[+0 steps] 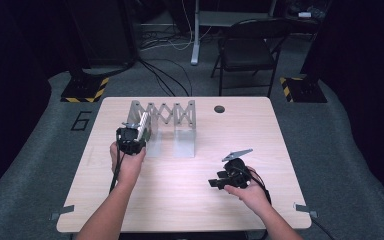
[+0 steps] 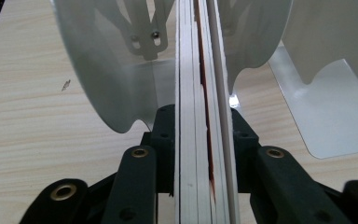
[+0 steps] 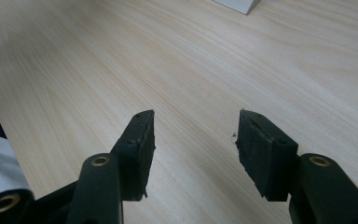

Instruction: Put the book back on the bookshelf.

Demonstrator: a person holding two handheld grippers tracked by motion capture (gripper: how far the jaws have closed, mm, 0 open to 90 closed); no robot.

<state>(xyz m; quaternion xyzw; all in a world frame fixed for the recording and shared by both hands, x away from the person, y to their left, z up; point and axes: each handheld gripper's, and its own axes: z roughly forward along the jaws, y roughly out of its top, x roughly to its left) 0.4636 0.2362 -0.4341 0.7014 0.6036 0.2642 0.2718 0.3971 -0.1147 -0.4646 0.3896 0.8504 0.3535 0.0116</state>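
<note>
A silver accordion-style metal rack [image 1: 172, 112] stands upright on the light wooden table [image 1: 180, 200], at the back centre. My left gripper [image 1: 139, 131] is at the rack's left end, shut on a thin white-edged book [image 1: 143, 124] held upright between two dividers. In the left gripper view the book [image 2: 191, 70], with a red streak along its edge, runs up between the jaws of my left gripper [image 2: 204, 116], and the rack's curved dividers [image 2: 107, 70] flank it. My right gripper [image 1: 214, 182] rests low at the front right, open, with only bare table between the jaws of my right gripper [image 3: 196, 135].
A round cable hole [image 1: 219, 109] sits near the table's back edge. Beyond the table stand a black folding chair [image 1: 247, 50], floor cables and two stand bases with yellow stripes [image 1: 85, 90]. Bare tabletop lies between the two hands.
</note>
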